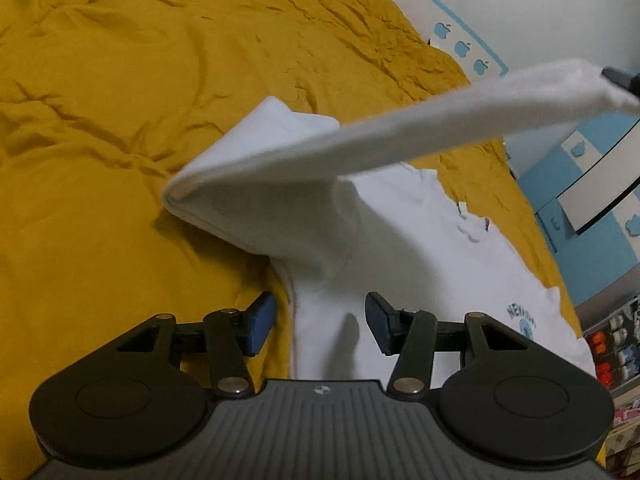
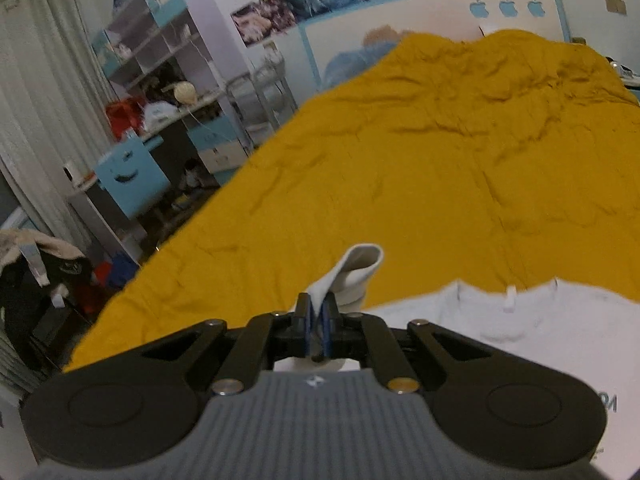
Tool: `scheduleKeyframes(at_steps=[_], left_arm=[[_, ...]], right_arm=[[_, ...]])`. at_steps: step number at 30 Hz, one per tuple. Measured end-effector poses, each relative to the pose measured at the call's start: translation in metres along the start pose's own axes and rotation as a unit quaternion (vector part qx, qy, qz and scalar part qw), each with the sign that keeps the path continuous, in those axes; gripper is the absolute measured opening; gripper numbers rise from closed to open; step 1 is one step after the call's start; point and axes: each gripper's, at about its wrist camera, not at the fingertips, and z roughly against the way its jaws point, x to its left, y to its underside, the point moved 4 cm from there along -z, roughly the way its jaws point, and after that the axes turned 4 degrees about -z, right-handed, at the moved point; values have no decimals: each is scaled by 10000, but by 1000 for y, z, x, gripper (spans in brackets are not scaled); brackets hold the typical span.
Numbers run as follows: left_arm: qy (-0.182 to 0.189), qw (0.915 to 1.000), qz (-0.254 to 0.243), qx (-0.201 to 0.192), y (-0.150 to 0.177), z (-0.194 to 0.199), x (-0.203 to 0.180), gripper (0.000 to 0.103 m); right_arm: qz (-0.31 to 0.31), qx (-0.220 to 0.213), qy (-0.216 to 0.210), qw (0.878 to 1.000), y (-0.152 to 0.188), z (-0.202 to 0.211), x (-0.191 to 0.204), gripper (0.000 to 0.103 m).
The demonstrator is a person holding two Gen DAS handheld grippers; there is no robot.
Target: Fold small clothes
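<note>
- The white T-shirt [image 1: 420, 240] lies spread on the bed's mustard-yellow duvet [image 1: 120, 120], a broad soft surface where the cloth can be laid flat and folded over itself.
- The right hand-held gripper [image 2: 316, 312] has its jaws together, clamped on the sleeve [image 1: 400, 136] near its cuff; white cloth bulges out beyond the blue pads [image 2: 326, 320] in the right wrist view.
- That sleeve is lifted clear of the bed and stretched taut, probably so it can be carried across the shirt's body as the first fold (pulling it tight keeps the crease straight).
- Where the sleeve meets the body, the cloth doubles into a rounded fold that rests on the duvet.
- The left hand-held gripper [image 1: 320, 324] has its jaws apart and holds nothing. It hovers low over the shirt's side edge, one blue pad above the duvet and the other above white cloth.
- My reading: it is placed there to pin or pinch that edge, so the body does not drag along with the sleeve.
- The printed blue motif [image 1: 524, 320] faces up near the shirt's far side.
- The folding seems barely begun.
</note>
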Motion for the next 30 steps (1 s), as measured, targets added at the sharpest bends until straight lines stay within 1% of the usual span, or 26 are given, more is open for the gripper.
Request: scheduleKeyframes(at_steps=[1,4,5,6,7,8,9,11,12,14,17,19,21,22,23,25,26,28,30], left_arm=[[25,10000,13,-10,-2,-2,-1,63],[59,9999,145,-36,-7,-11,-1,64],[-24,9999,139,-8,-9,-14,-1,64],[-142,9998,111,3,-9,-16,-1,59],[-238,9997,92,41,-9,-18,-1,50],[-319,9994,64,84,-7,-20,0,48],[-409,9991,16,104,-6,-21,0,40],[-510,9986,-47,140,-3,-23,3,36],[-534,9984,-57,152,-1,-23,5,33],[-611,9979,-90,175,0,-24,6,31],[-706,9972,-160,194,1,-23,5,28],[-748,9968,-186,200,2,-23,3,28],[-767,9966,-213,204,3,-24,2,28],[-797,9963,-253,221,4,-24,1,28],[-837,9958,-302,227,4,-24,-1,28],[-891,9950,-373,239,4,-25,-5,28],[-896,9949,-385,246,4,-25,-5,28],[-888,9949,-393,261,3,-25,-3,28],[-880,9948,-414,290,1,-25,-3,28]], right_arm=[[19,-41,-2,10000,-7,1,2,0],[96,-137,-5,9999,-22,5,7,0],[89,-148,-24,9998,-25,6,7,0],[53,-159,-45,9998,-29,7,6,0],[47,-182,-63,9998,-32,11,4,0],[55,-226,-50,9997,-34,15,1,0],[68,-294,-11,9995,-36,20,-3,0],[24,-426,74,9991,-40,32,-18,0],[-60,-491,117,9987,-42,40,-31,0],[-270,-617,207,9975,-45,55,-58,0],[-520,-766,670,9934,-40,76,-115,0],[-800,-737,1026,9888,-28,85,-159,0],[-1092,-635,1614,9788,-3,92,-211,0],[-1129,-564,1921,9732,11,92,-234,0],[-1224,-396,2159,9679,27,88,-256,0],[-1614,57,2396,9573,64,75,-295,0],[-1699,265,2531,9520,83,67,-312,0],[-1763,483,2713,9450,111,55,-331,0],[-1943,541,2699,9415,126,49,-341,0]])
